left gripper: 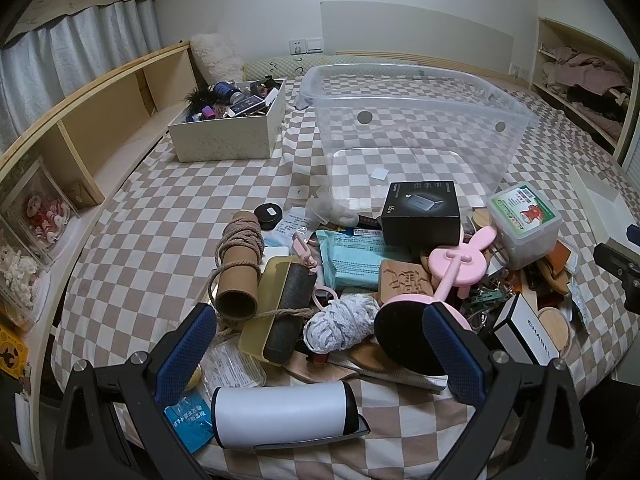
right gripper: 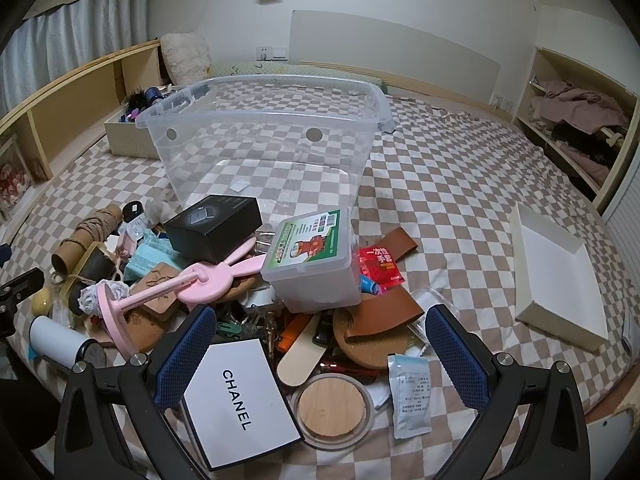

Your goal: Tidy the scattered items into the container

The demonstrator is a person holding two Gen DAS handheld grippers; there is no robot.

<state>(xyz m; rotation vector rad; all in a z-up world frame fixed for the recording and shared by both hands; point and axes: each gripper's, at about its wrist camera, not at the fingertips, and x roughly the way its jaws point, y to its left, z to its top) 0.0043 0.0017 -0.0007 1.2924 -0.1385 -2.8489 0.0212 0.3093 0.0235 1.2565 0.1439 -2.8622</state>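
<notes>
1. Left gripper point(left gripper: 320, 354): blue-padded jaws wide apart, holding nothing, above the scattered clutter (checkered bedsheet point(left gripper: 168, 216)).
2. Right gripper point(right gripper: 322, 354): likewise spread, empty.
3. Clear plastic storage bin point(right gripper: 256, 120): behind the pile.

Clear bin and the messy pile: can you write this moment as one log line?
left gripper: open, empty | right gripper: open, empty | clear bin: empty | pile: untouched

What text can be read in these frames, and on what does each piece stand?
"CHANEL": white box.
"65W": black charger box.
"一次性手套": red packet.
Carved character, not legible: wooden block.
Too small or blurred: green-labelled plastic box, white sachet, blue packet, teal pack.
</notes>
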